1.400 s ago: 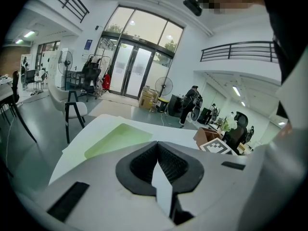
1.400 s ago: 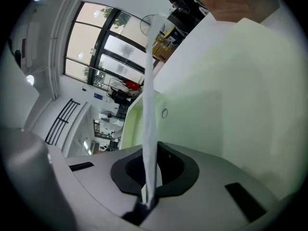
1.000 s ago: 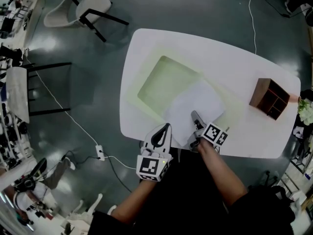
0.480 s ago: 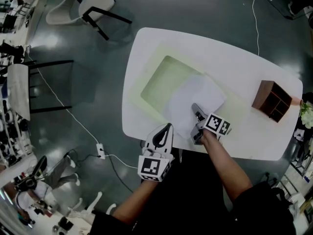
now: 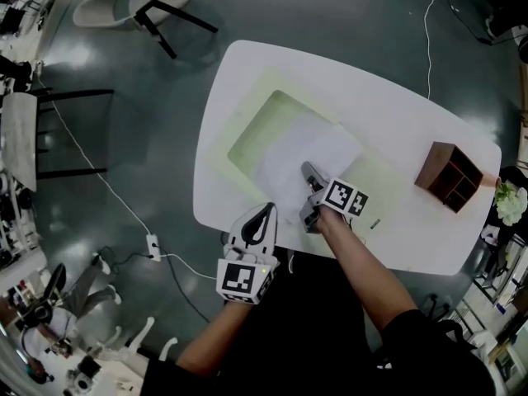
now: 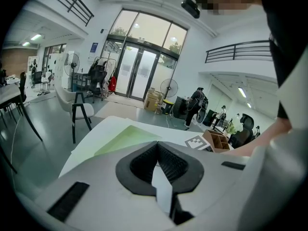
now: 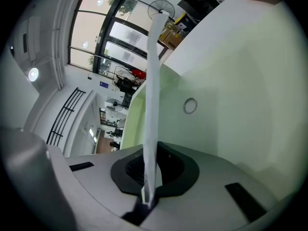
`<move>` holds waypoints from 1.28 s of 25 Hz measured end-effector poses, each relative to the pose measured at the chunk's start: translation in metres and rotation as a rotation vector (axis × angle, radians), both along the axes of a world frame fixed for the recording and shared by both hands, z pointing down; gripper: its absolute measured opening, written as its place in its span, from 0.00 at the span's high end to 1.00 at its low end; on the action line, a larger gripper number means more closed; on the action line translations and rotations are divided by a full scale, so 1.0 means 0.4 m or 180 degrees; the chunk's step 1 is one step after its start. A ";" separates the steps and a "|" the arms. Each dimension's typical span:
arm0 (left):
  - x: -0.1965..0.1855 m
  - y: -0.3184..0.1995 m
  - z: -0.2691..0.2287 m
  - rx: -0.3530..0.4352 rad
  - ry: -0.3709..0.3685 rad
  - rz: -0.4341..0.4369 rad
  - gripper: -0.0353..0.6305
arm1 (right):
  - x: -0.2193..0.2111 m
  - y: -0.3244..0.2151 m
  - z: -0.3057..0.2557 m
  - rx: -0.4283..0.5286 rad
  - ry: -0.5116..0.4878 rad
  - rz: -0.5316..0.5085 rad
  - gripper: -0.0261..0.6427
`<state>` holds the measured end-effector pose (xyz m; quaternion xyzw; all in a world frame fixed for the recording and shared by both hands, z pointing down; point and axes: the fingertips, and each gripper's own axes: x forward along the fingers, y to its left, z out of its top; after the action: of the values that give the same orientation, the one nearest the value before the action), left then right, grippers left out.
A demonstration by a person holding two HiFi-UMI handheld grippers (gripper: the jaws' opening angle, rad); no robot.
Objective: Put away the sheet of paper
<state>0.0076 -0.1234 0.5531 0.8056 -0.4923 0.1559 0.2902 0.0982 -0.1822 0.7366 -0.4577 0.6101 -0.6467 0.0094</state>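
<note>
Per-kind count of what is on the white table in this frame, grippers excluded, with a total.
sheet of paper: 1
green mat: 1
wooden organizer: 1
small ring: 1
small dark item, too small to name: 1
Total: 5

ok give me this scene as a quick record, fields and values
surface: white table with green mat
paper: sheet of paper lying partly on the mat
right gripper: shut on the sheet's near edge
left gripper: jaws together, empty, by the table's near edge, off the paper
other: wooden organizer at the table's right end, apart from the paper
task: paper not yet put away
</note>
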 end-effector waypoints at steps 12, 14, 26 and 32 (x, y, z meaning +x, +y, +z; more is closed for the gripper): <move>-0.026 -0.010 -0.026 0.0115 -0.0161 -0.0212 0.94 | -0.054 -0.042 0.025 0.0042 -0.0110 -0.0045 0.96; -0.027 0.000 -0.018 0.0098 -0.0165 -0.0251 0.94 | -0.060 -0.053 0.027 0.0074 -0.0125 -0.0031 0.96; -0.054 0.024 -0.060 0.0250 -0.0099 -0.0032 0.94 | -0.125 -0.096 0.011 0.0249 -0.0195 0.0155 0.96; -0.096 0.030 -0.043 0.0235 -0.0086 0.0024 0.94 | -0.141 -0.120 0.028 0.0263 0.0000 -0.0005 0.96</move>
<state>-0.0307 -0.1115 0.5359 0.8154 -0.4986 0.1496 0.2530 0.0416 -0.2301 0.7480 -0.4564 0.6367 -0.6210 0.0278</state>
